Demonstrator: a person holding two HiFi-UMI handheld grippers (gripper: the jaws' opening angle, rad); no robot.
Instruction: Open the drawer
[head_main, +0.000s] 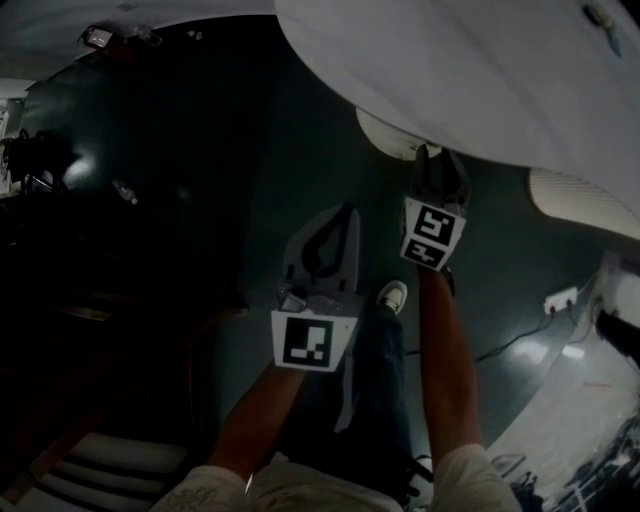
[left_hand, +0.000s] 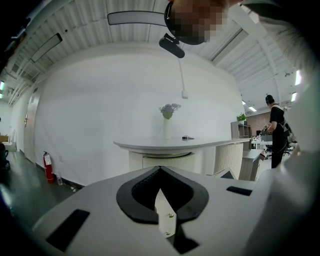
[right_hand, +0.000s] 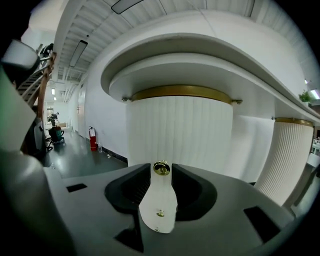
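In the head view, both arms reach out over a dark floor (head_main: 200, 200) under the edge of a white curved counter (head_main: 480, 70). The left gripper (head_main: 345, 212) hangs above the floor, well short of the counter. The right gripper (head_main: 437, 158) is farther out, and its tip is just beside a round white pedestal (head_main: 390, 135) under the counter. A second pedestal (head_main: 575, 200) stands to the right. A white shoe (head_main: 392, 295) shows between the arms, with a power strip (head_main: 560, 298) on the floor at right and steps (head_main: 110, 460) at near left.

In the left gripper view, the left gripper (left_hand: 160, 168) has its jaws together. The tips meet and nothing is between them. Far ahead, a vase (left_hand: 167, 122) of flowers and a small dark object (left_hand: 188, 137) stand on the counter top. A fire extinguisher (left_hand: 48, 167) stands by the wall at left, and a person (left_hand: 276, 135) is at far right.

In the right gripper view, the right gripper (right_hand: 161, 163) has its jaws apart. The brass drawer knob (right_hand: 161, 169) sits in the gap between their tips and nearly fills it. I cannot tell whether the pads touch it. Behind the knob rises the pedestal's ribbed white face, with a brass band (right_hand: 180, 92) around its top. The edges of the drawer front cannot be made out in the ribbing. The second pedestal shows at right, and a corridor runs off at far left.
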